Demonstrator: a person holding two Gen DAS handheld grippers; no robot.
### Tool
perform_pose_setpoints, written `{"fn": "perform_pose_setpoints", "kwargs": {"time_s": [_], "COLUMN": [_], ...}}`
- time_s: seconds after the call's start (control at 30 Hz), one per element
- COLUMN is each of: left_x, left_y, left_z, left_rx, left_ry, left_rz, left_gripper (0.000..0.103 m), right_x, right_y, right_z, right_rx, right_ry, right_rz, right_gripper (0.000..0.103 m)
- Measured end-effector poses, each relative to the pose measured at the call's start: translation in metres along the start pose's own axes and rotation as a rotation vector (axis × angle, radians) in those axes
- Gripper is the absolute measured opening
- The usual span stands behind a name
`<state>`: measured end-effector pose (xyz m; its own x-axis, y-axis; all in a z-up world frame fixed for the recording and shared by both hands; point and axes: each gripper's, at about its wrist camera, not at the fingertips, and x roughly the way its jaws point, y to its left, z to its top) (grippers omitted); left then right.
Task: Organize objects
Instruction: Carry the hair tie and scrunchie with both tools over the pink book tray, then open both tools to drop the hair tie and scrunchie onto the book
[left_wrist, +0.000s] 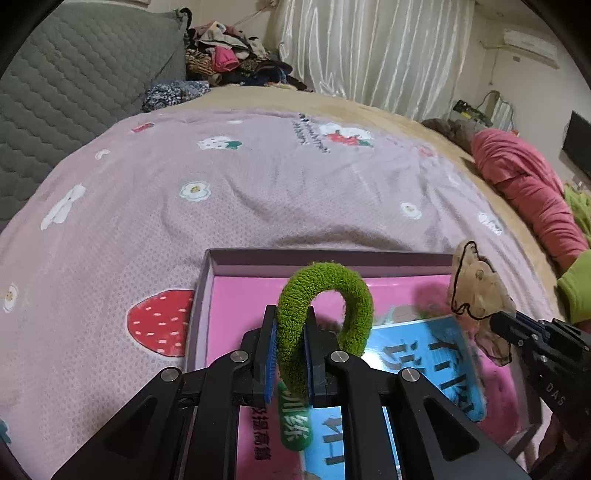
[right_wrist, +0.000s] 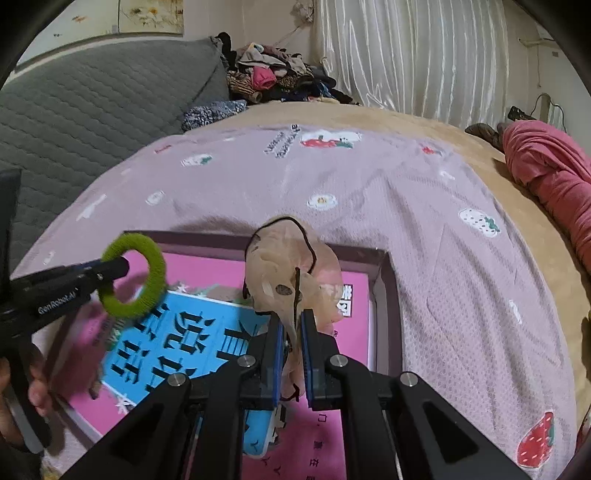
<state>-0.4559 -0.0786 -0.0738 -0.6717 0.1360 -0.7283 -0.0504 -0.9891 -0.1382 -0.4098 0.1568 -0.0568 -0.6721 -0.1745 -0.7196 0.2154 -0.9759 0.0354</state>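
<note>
i am holding my left gripper (left_wrist: 291, 341) pressed together on a green hair tie (left_wrist: 325, 317), a fluffy ring that is standing up between the blue pads; a green label is hanging from it on the near side; my right gripper (right_wrist: 291, 332) is pinching a beige hair scrunchie (right_wrist: 291, 273) of thin cloth with a black elastic cord, and the cloth is rising above the fingertips; both things are hanging over an open box (left_wrist: 332, 256) with a dark rim, which is lying on the near part of a pink blanket (left_wrist: 258, 184) with strawberries and flowers printed on it; inside the box a pink sheet and a blue card (right_wrist: 177, 336) with big dark characters are lying; the hair tie is over the left half of the box, the scrunchie is over the right half, near the far rim; i cannot tell if they are touching anything below; far away a pile of clothes (right_wrist: 280, 77) is lying beside a white curtain (right_wrist: 424, 55); a red bundle (left_wrist: 528, 192) is lying at the far right.
</note>
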Motion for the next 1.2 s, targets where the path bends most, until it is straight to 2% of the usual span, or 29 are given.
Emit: {"fn": "perform_pose_setpoints", "kwargs": {"time_s": [0.3, 0.4, 0.47, 0.57, 0.7, 0.83, 0.9, 0.97, 1.07, 1.2], "left_x": [0.01, 0.01, 0.011, 0.013, 0.013, 0.012, 0.01, 0.005, -0.007, -0.02], "left_y": [0.004, 0.004, 0.006, 0.01, 0.011, 0.01, 0.009, 0.007, 0.006, 0.005], "left_z": [-0.004, -0.004, -0.004, -0.004, -0.003, -0.003, -0.002, -0.002, 0.0, 0.002], "left_rx": [-0.003, -0.004, -0.003, -0.021, -0.025, -0.022, -0.019, -0.014, -0.01, -0.003], "left_ry": [0.042, 0.039, 0.044, 0.058, 0.061, 0.051, 0.044, 0.031, 0.003, -0.025], "left_rz": [0.039, 0.056, 0.071, 0.053, 0.047, 0.051, 0.049, 0.06, 0.055, 0.052], "left_gripper": [0.014, 0.023, 0.034, 0.053, 0.054, 0.055, 0.059, 0.076, 0.078, 0.08], "right_x": [0.01, 0.01, 0.009, 0.01, 0.013, 0.013, 0.012, 0.011, 0.008, 0.003], "right_y": [-0.001, -0.002, -0.002, 0.0, 0.002, 0.003, 0.002, 0.002, 0.0, 0.002], "right_z": [-0.007, -0.007, -0.009, -0.011, -0.009, -0.008, -0.008, -0.007, -0.007, -0.005], "right_rx": [0.001, -0.003, 0.0, -0.009, -0.012, -0.015, -0.011, -0.01, -0.007, -0.01], "right_ry": [0.033, 0.032, 0.03, 0.037, 0.043, 0.043, 0.041, 0.037, 0.027, 0.015], "right_rz": [-0.026, -0.025, -0.023, -0.026, -0.031, -0.034, -0.034, -0.029, -0.031, -0.029], "right_gripper": [0.011, 0.012, 0.013, 0.023, 0.042, 0.045, 0.053, 0.056, 0.058, 0.066]}}
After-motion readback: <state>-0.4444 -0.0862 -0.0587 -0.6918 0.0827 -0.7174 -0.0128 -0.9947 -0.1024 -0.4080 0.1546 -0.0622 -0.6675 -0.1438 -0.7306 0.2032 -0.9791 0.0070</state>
